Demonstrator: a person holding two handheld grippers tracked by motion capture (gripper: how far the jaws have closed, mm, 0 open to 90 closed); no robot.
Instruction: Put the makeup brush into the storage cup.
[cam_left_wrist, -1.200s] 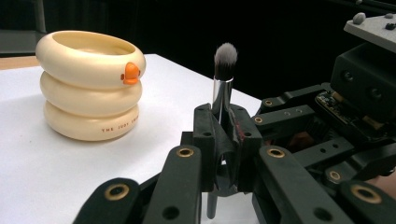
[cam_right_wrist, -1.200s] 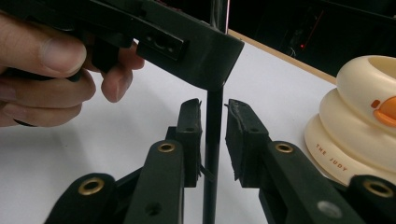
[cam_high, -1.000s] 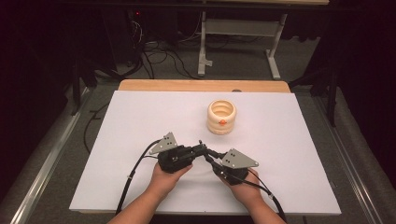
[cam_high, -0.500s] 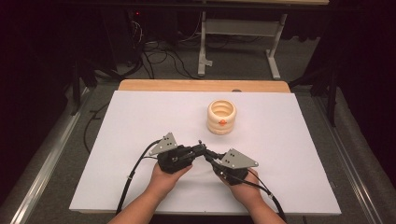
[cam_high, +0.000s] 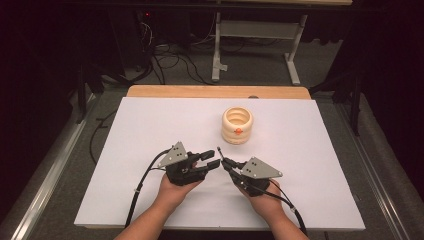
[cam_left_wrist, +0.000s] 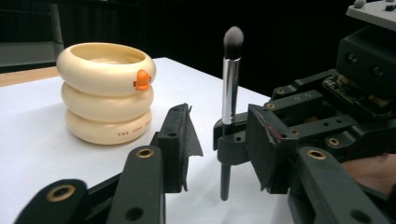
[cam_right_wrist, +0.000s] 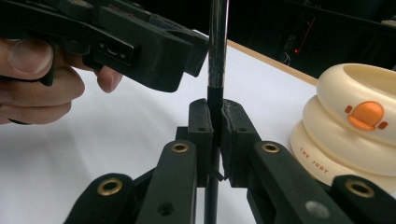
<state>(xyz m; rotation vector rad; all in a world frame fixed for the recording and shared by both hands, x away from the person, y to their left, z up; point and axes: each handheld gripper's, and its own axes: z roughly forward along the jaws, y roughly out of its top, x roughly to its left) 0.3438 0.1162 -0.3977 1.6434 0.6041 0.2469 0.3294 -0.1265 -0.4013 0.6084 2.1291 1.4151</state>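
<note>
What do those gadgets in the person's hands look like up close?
Each hand-held gripper, left and right, is matt black, with two flat jaws on linked bars joined by brass-coloured pivots. A grey three-cornered plate sits on top of each, and a black cable trails back toward the person. The forearms are bare, with no sleeves or gloves in view.

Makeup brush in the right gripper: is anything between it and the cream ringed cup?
Nothing visible. The right gripper holds the makeup brush upright, bristles up. The white table between it and the cream ringed cup is bare. The open left gripper sits beside the brush, off that line.
</note>
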